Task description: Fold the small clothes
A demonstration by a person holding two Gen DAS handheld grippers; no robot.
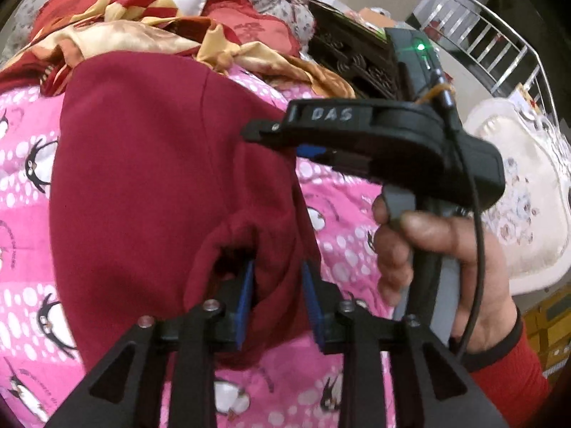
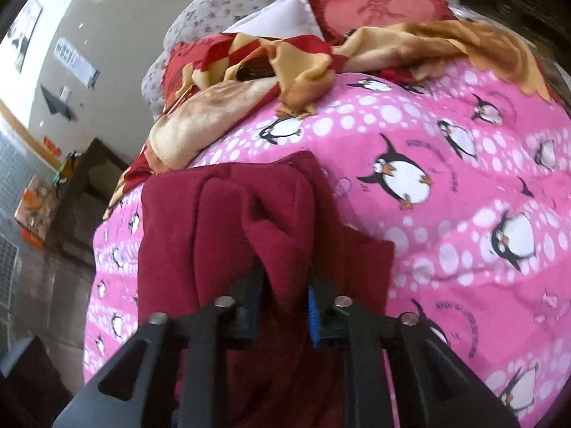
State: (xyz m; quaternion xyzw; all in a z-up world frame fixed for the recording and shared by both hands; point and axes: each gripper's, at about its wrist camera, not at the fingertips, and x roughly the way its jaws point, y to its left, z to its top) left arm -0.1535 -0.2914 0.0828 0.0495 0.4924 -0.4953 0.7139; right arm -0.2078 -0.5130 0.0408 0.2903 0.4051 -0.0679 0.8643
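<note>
Pink penguin-print bedspread point(image 2: 446, 149) covers the bed and fills most of both wrist views. At its far end lies a crumpled red-and-gold satin cloth point(image 2: 285, 67), with a red fringed cushion point(image 2: 374, 7) and a white pillow point(image 2: 282, 18) behind it. Dark red garment point(image 1: 150, 164) lies on the bedspread, in the near part of both views, partly doubled over, with bunched folds rising toward each gripper. Left gripper point(image 1: 278, 285): blue pads stand a little apart, a fold of the garment between them; cannot tell whether the pads press on the cloth. Right gripper point(image 2: 285, 285): same picture, jaws partly apart with a ridge of the garment running up between them; pad contact not clear. In the left wrist view the right gripper's body shows from the side, held by a hand point(image 1: 439, 260) in a red sleeve point(image 1: 506, 371).
</note>
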